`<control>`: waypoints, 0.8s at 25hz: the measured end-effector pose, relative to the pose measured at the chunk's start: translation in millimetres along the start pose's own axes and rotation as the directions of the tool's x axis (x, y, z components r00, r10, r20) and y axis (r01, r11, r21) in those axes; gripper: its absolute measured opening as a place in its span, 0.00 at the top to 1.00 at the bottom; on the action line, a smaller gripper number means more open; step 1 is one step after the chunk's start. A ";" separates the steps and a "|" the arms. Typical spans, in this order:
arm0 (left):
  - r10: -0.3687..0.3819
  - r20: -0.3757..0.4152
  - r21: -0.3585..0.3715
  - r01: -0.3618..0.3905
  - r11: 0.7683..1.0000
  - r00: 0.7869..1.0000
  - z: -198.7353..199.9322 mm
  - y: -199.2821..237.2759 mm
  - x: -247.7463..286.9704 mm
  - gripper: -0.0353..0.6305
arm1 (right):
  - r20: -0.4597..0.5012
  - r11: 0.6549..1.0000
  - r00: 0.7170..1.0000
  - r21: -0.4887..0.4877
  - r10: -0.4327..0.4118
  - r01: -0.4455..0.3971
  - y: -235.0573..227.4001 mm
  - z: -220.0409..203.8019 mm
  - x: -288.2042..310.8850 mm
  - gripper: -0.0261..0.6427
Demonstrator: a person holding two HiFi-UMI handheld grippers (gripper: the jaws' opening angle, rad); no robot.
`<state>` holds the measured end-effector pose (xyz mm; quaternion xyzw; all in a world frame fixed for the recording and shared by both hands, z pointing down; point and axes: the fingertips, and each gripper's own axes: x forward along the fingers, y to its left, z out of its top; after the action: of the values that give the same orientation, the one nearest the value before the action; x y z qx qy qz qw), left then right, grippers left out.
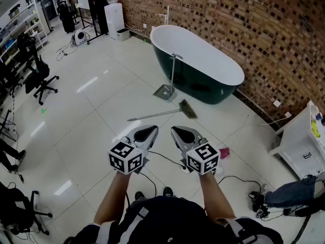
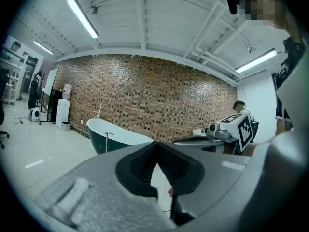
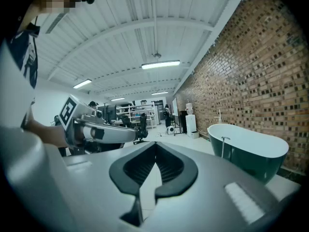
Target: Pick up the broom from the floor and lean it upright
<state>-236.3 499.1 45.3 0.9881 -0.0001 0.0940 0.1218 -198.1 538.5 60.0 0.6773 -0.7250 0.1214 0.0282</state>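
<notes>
**Two shut jaws, one broom ahead**

Both your pairs of jaws are closed on nothing, on the left gripper [image 1: 145, 133] and the right gripper [image 1: 184, 134]. One broom [image 1: 161, 114] lies flat on the floor [image 1: 96, 121] ahead of them, untouched. Its handle runs crosswise and its bristles [image 1: 187, 109] point right, near the one bathtub [image 1: 203, 60]. Your left gripper is nearer the handle's bare end.

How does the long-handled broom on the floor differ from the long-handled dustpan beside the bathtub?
The grey-handled broom lies flat on the white tiled floor; the grey long-handled dustpan stands handle-up. The broom ends in dark bristles, the dustpan in a flat scoop. The dustpan sits beside the dark green bathtub; the broom lies farther out. Both have long thin handles.
</notes>
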 end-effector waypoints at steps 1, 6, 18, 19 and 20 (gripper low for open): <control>0.013 0.003 0.003 -0.013 1.000 1.000 2.0 3.1 4.6 0.94 | 0.001 1.000 1.000 -0.006 0.004 -0.004 -6.6 0.9 0.4 0.96; 0.076 0.006 0.004 -0.076 0.997 0.997 3.4 20.7 14.2 0.94 | 0.001 1.000 1.000 -0.003 0.028 -0.028 -31.6 -2.3 7.5 0.96; 0.105 0.009 -0.053 -0.105 0.993 0.994 9.6 123.2 23.7 0.94 | -0.054 0.999 0.998 0.008 0.038 -0.037 -53.1 3.7 101.5 0.96; 0.097 0.012 -0.057 -0.096 0.994 0.995 12.0 134.7 26.9 0.94 | -0.060 1.000 0.998 0.005 0.030 -0.030 -56.2 6.0 111.6 0.96; 0.086 0.015 -0.061 -0.085 0.994 0.996 14.8 146.2 30.2 0.94 | -0.066 1.000 0.998 0.001 0.020 -0.020 -59.6 8.6 121.7 0.96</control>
<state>-207.3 354.3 72.0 0.9838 -0.0465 0.0904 0.1474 -147.9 414.8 84.9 0.6656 -0.7305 0.1443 0.0509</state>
